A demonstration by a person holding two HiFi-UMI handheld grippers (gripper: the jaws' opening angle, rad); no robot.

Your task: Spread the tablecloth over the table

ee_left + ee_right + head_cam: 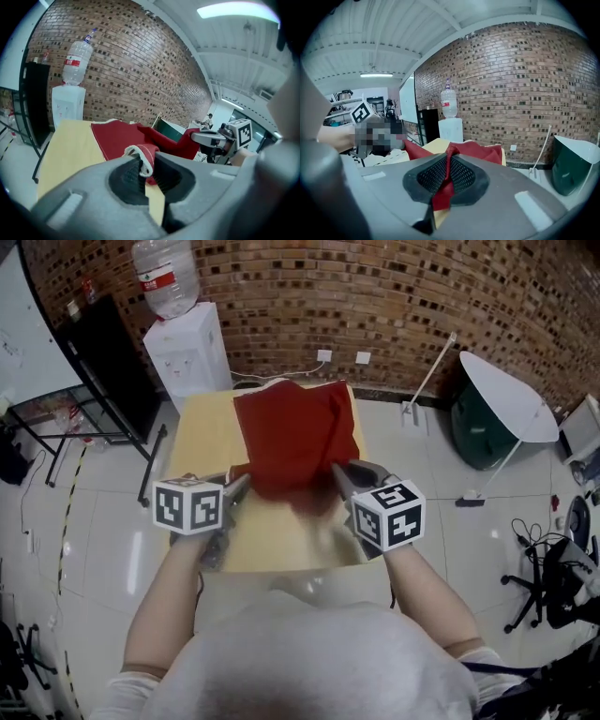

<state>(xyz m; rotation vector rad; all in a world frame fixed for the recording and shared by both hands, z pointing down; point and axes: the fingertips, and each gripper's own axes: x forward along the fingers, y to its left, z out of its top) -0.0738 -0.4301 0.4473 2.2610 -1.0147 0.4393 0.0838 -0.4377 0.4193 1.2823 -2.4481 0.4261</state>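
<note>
**Grip state.** The left gripper is clamping one near corner of the red fabric tablecloth, and the right gripper is clamping the other. In the left gripper view, the fingers are standing fully closed, pinching the white-stitched hem of the cloth between the dark ribbed pads. In the right gripper view, the fingers are likewise pressing together on a narrow red fold that is running up between the mesh pads.

**Location of the cloth.** The tablecloth is lying crumpled on the far half of the yellow rectangular table and is not yet opened out. Its near edge is hanging raised between the two grippers, apart from the table top. The near half of the table is showing bare.

**Reason for the hold.** The two grips are sitting apart on the same edge, so the edge is acting as a straight leading line rather than a bunch. Holding it off the table is probably reducing drag and letting the folds drop open.

**Assessment.** Spreading appears to be at an early stage. The next move likely calls for drawing this edge toward the near end, with both grippers level and apart. The pinch on the hem is thin, so slipping is the main risk.
</note>
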